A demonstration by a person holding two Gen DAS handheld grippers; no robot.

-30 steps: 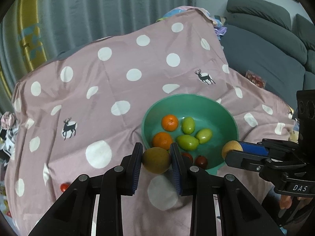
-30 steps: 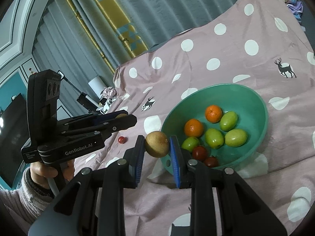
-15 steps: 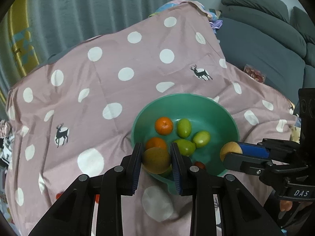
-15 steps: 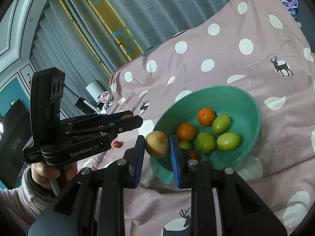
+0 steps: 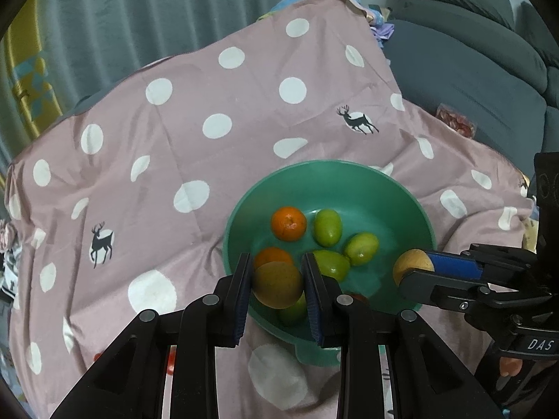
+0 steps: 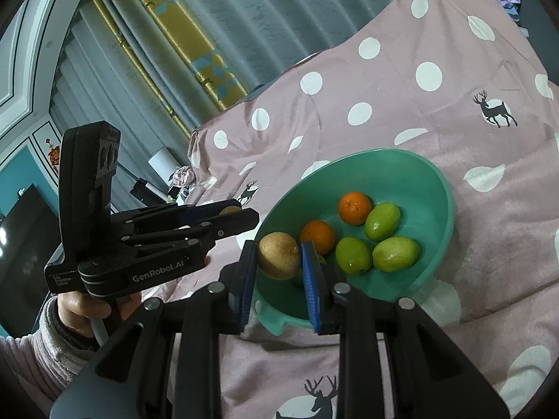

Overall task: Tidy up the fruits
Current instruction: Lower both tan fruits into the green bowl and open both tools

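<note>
A green bowl [image 5: 328, 167] [image 6: 443, 188] sits on a pink dotted cloth [image 5: 209, 87]. It holds two oranges [image 5: 289, 223] [image 6: 354, 207], several green fruits [image 5: 326, 227] [image 6: 382, 221] and small red ones [image 5: 356, 296]. My left gripper [image 5: 277, 286] is shut on a yellow-brown round fruit [image 5: 277, 284] above the bowl's near-left rim. My right gripper [image 6: 279, 262] is shut on a tan round fruit [image 6: 279, 260] over the bowl's near-left edge. In the left wrist view the right gripper [image 5: 415, 272] hangs at the bowl's right rim. In the right wrist view the left gripper [image 6: 237, 213] sits left of the bowl.
A grey sofa [image 5: 471, 70] with a red packet [image 5: 456, 122] stands right of the cloth. Grey curtains [image 6: 244, 17] hang behind. A small red fruit [image 5: 170, 366] lies on the cloth under my left gripper. A person's hand [image 6: 84, 309] grips the left tool.
My left gripper has carried its fruit from in front of the bowl to over its near-left rim. The right gripper has stayed nearly still with its fruit.
</note>
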